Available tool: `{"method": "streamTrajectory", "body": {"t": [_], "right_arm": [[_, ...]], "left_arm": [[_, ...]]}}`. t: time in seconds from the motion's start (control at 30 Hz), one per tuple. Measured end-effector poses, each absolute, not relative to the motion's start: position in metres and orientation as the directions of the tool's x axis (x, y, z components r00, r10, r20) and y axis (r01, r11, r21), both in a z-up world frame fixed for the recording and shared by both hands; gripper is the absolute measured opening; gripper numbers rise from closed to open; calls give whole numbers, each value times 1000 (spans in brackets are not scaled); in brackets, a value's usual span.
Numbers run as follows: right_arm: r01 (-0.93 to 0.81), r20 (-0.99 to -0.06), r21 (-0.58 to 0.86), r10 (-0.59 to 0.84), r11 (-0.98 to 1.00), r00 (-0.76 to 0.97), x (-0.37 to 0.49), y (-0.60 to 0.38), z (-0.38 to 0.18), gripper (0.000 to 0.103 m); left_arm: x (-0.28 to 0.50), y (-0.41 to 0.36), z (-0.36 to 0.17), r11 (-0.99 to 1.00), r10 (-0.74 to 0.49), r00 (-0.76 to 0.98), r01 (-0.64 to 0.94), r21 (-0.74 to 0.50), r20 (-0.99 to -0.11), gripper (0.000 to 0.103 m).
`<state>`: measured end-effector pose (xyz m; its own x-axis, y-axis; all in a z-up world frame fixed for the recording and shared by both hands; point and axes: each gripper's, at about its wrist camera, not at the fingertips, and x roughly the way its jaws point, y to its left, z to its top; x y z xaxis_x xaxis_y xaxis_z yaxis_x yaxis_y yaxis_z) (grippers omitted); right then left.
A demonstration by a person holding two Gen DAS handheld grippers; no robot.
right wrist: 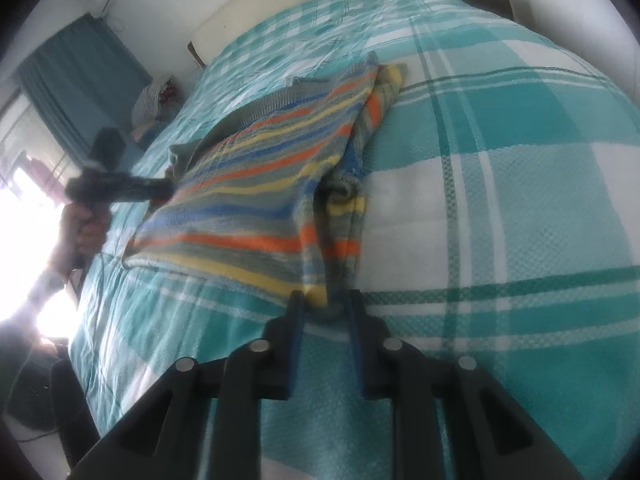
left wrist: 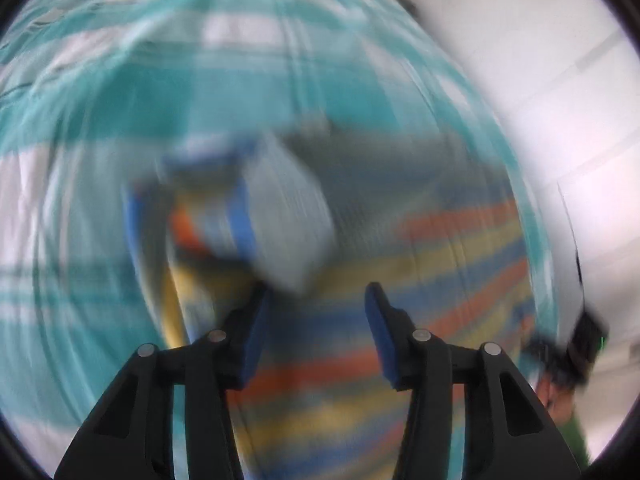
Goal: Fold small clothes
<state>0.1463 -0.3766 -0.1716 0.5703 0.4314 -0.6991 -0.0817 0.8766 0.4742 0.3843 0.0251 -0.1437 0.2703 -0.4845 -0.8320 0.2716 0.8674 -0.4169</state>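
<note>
teal-and-white checked bedspread (right wrist: 500,184) carries the half-folded striped knit garment (right wrist: 256,200) at centre. left gripper (left wrist: 316,300) hangs released over it; right gripper (right wrist: 325,300), at six o'clock, stands barely parted around the near corner, apparently not pinching. judging by this, re-pinch both layers before folding.

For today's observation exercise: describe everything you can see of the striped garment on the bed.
The striped garment looks knitted, with grey, blue, orange and yellow bands and a grey ribbed edge. It lies folded over itself on the teal checked bedspread, a layer bunched along its right side. Its near yellow corner sits between the right gripper's fingertips; whether they press it is unclear.
</note>
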Motion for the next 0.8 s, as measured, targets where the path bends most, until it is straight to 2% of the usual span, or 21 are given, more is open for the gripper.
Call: {"method": "streamTrajectory", "body": {"t": [0.07,0.13,0.2,0.27,0.33,0.43,0.5,0.53,0.57,0.67,0.8], "right_arm": [[-81,-676,495,443,865,589,141,-380,-174,22],[-81,-655,517,454,852,604,135,-383,-177,22],[-86,-642,527,462,846,611,133,-384,-178,22],[-87,-638,529,463,844,616,133,-385,-177,22],[-72,-645,506,432,859,630,126,-385,-170,24],[-87,-628,482,413,872,659,117,-379,-152,37],[-104,-624,455,400,884,671,112,-372,-142,52],[-105,-628,438,387,893,675,109,-370,-139,56],[-97,-634,423,370,901,679,106,-368,-138,60],[-51,-649,416,336,908,682,96,-372,-140,61],[-8,-666,394,291,919,686,84,-380,-151,65]], "left_arm": [[409,49,-135,875,-471,411,106,-473,-781,51],[414,73,-124,834,-471,502,-15,-552,-726,58],[404,81,-114,814,-485,528,-19,-581,-697,59],[377,74,-101,847,-478,526,62,-529,-704,61],[337,59,-94,900,-427,527,171,-401,-734,70],[275,38,-100,936,-331,529,292,-198,-782,82],[246,33,-115,950,-254,529,293,-107,-810,83],[235,34,-119,958,-217,529,277,-75,-820,83],[221,36,-123,966,-186,533,252,-55,-825,83],[193,39,-121,968,-210,555,231,-94,-805,84],[166,28,-105,961,-221,601,269,-66,-768,93]]}}
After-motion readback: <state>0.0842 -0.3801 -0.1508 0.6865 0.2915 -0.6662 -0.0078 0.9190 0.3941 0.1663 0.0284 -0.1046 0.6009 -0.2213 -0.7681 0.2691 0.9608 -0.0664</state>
